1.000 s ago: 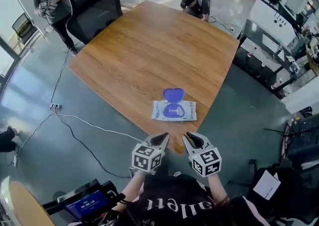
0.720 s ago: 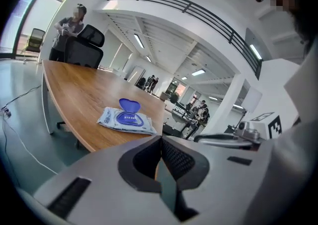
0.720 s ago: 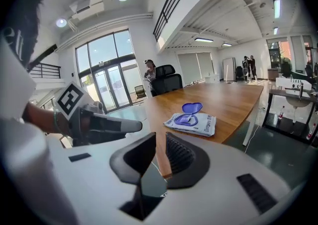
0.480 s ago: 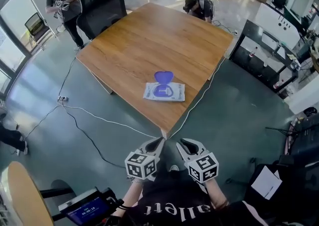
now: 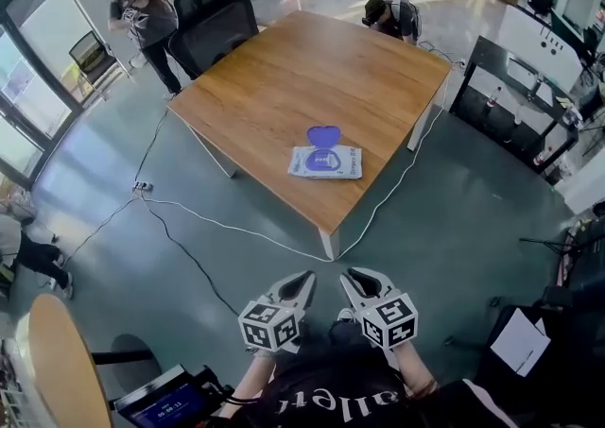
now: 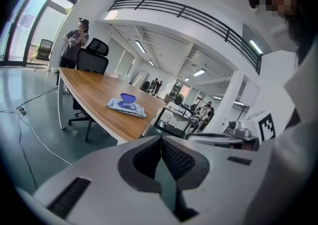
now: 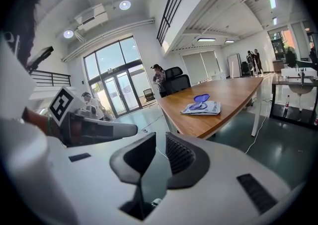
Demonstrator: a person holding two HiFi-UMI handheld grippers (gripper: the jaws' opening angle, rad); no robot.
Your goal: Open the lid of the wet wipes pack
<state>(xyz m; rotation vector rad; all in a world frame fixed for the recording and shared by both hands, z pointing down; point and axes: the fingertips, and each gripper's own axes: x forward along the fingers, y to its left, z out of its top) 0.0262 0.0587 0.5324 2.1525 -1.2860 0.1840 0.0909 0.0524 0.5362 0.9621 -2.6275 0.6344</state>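
Observation:
The wet wipes pack (image 5: 326, 162) lies flat near the front corner of the wooden table (image 5: 312, 67), its blue lid (image 5: 323, 136) flipped up and open. The pack also shows far off in the left gripper view (image 6: 126, 106) and the right gripper view (image 7: 202, 107). Both grippers hang close to my body, well short of the table and over the floor. My left gripper (image 5: 304, 281) has its tips touching and holds nothing. My right gripper (image 5: 352, 277) shows a narrow gap between its pads and is empty.
A white cable (image 5: 227, 225) runs across the grey floor under the table's front corner. A black office chair (image 5: 216, 25) stands at the far left of the table with a person (image 5: 142, 15) beside it. Another person (image 5: 389, 15) crouches at the far edge. Dark benches (image 5: 515, 100) stand to the right.
I have backed away from the table: the pack now sits farther off and smaller. Both grippers stay side by side near my body, empty throughout.

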